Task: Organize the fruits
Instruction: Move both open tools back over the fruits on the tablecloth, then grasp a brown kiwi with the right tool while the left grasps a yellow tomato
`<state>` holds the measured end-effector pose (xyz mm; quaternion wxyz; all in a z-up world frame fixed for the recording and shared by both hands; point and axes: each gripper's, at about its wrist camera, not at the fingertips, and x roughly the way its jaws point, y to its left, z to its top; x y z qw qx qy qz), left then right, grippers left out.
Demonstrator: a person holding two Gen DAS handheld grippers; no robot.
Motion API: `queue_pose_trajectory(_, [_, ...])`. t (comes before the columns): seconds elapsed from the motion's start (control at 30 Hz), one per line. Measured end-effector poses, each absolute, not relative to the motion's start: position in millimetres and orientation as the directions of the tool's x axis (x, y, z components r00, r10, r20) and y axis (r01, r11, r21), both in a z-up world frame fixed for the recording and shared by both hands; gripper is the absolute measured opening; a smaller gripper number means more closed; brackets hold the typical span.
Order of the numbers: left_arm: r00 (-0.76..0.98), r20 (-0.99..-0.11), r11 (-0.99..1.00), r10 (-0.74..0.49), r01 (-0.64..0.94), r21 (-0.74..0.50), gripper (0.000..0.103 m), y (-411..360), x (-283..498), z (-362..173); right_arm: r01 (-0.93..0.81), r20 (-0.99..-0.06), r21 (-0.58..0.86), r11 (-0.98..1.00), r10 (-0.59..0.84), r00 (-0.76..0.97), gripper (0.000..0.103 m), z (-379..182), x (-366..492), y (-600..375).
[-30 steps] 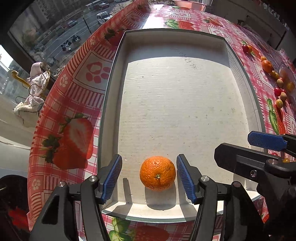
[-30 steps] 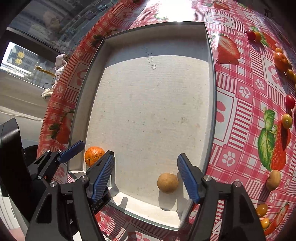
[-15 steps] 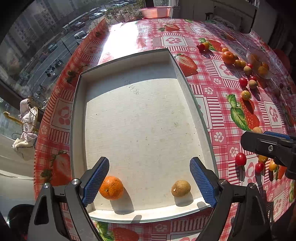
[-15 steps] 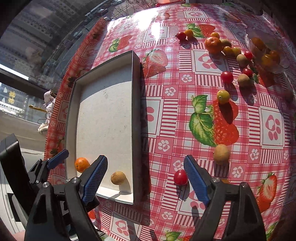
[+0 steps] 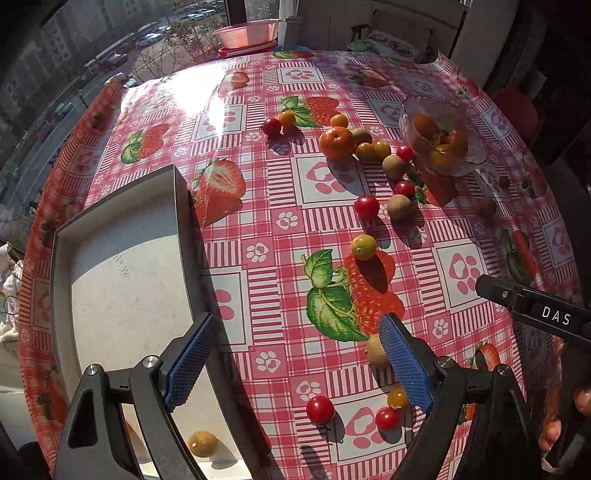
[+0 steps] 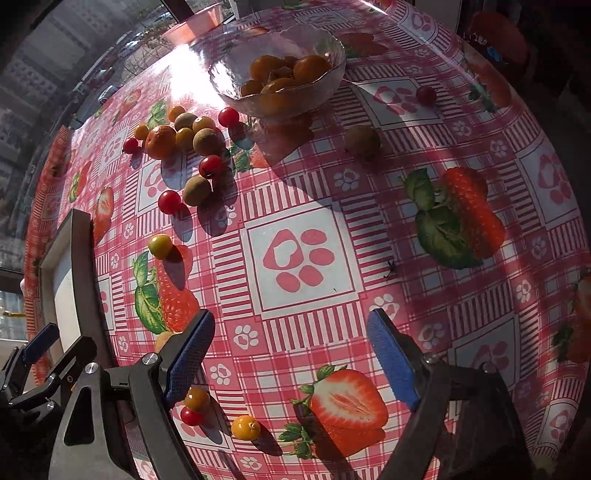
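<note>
A shallow grey tray (image 5: 62,236) sits at the table's left, with a brown longan (image 5: 202,444) near its front edge; it shows at the left edge in the right wrist view (image 6: 79,258). Loose fruits lie on the strawberry tablecloth: a mandarin (image 5: 336,143), red cherry tomatoes (image 5: 366,206), yellow ones (image 5: 364,247) and brown longans (image 5: 399,206). My left gripper (image 5: 295,363) is open and empty, above the cloth just right of the tray. My right gripper (image 6: 291,363) is open and empty over bare cloth, with small fruits (image 6: 245,427) near its left finger.
A glass bowl (image 6: 332,79) holding orange fruits stands at the far side, also in the left wrist view (image 5: 471,162). A pink basin (image 5: 247,33) sits beyond the table. A window lies to the left. The right gripper's body (image 5: 535,314) shows at the right.
Both grippers have swung right, away from the tray, leaving the mandarin and the longan in it. The views now face the loose fruits and the glass bowl.
</note>
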<state>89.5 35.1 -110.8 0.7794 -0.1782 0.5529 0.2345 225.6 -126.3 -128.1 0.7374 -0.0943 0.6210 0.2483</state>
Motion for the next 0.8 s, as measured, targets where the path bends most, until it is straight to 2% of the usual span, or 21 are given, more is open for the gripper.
queue_pose_trajectory(0.3, [0.264, -0.946, 0.824, 0.186, -0.567, 0.004, 0.090, 35.4, 147.0, -135.5, -0.479, -0.960, 0.125, 0.869, 0.228, 0.163, 0.087, -134.4, 295.5, -133.2])
queue_pose_trajectory(0.7, [0.231, -0.951, 0.811, 0.206, -0.584, 0.034, 0.089, 30.9, 177.6, -161.8, -0.581, -0.953, 0.063, 0.811, 0.222, 0.207, 0.085, -150.0, 322.7, -86.9])
queue_pose_trajectory(0.73, [0.233, -0.951, 0.811, 0.203, -0.585, 0.030, 0.084, 30.0, 178.2, -162.7, -0.588, -0.952, 0.056, 0.807, 0.221, 0.214, 0.084, -150.6, 324.1, -81.8])
queue_pose_trajectory(0.8, [0.224, -0.957, 0.812, 0.186, -0.583, 0.022, 0.068, 28.1, 180.0, -166.9, -0.605, -0.948, 0.031, 0.796, 0.215, 0.234, 0.070, -150.1, 324.4, -74.7])
